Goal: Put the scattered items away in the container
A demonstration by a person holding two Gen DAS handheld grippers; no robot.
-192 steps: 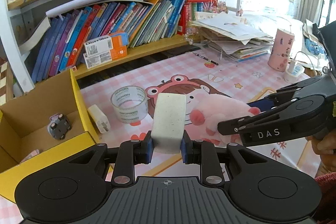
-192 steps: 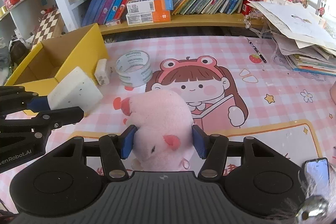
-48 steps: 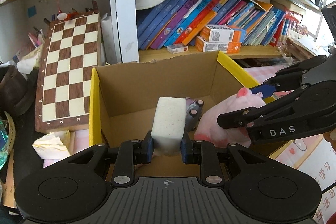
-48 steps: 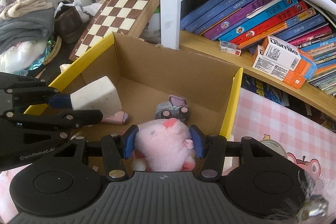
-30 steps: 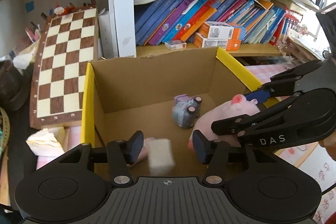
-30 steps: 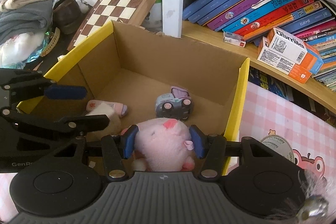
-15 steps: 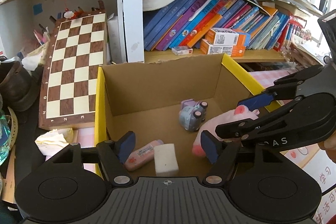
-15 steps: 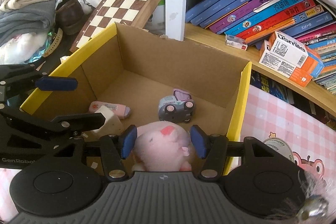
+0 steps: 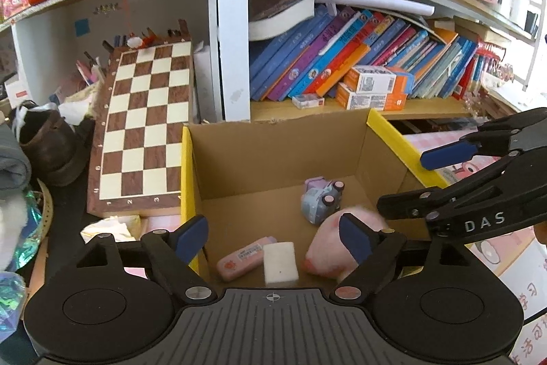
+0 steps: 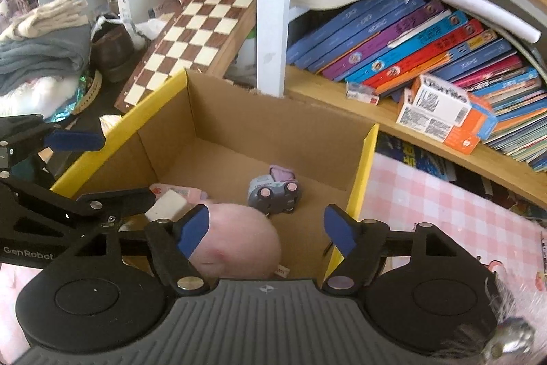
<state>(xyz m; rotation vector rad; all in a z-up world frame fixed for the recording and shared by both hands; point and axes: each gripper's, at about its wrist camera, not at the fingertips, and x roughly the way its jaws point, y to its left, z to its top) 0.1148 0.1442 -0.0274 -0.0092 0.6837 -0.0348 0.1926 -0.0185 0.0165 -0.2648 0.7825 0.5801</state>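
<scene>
The yellow-rimmed cardboard box (image 9: 186, 173) (image 10: 367, 166) holds a white sponge block (image 9: 279, 262) (image 10: 167, 205), a pink eraser (image 9: 244, 258), a small grey-purple toy car (image 9: 321, 199) (image 10: 275, 190) and a pink plush pig (image 9: 328, 253) (image 10: 239, 242). My left gripper (image 9: 273, 233) hangs open above the near part of the box, over the sponge. My right gripper (image 10: 266, 228) is open too, above the plush, which lies loose on the box floor. Each gripper shows in the other's view, the right one (image 9: 444, 183) at the right and the left one (image 10: 89, 166) at the left.
A chessboard (image 9: 143, 122) leans left of the box beside a brown shoe (image 9: 51, 146) and folded cloths (image 10: 41, 40). Books (image 10: 410, 50) and orange-white cartons (image 9: 372, 91) fill the shelf behind. The pink checked mat (image 10: 427, 204) lies to the right.
Both grippers opened over the box: the left dropped the white sponge block beside the eraser, then the right released the plush pig, which now rests on the box floor. Both have lifted slightly.
</scene>
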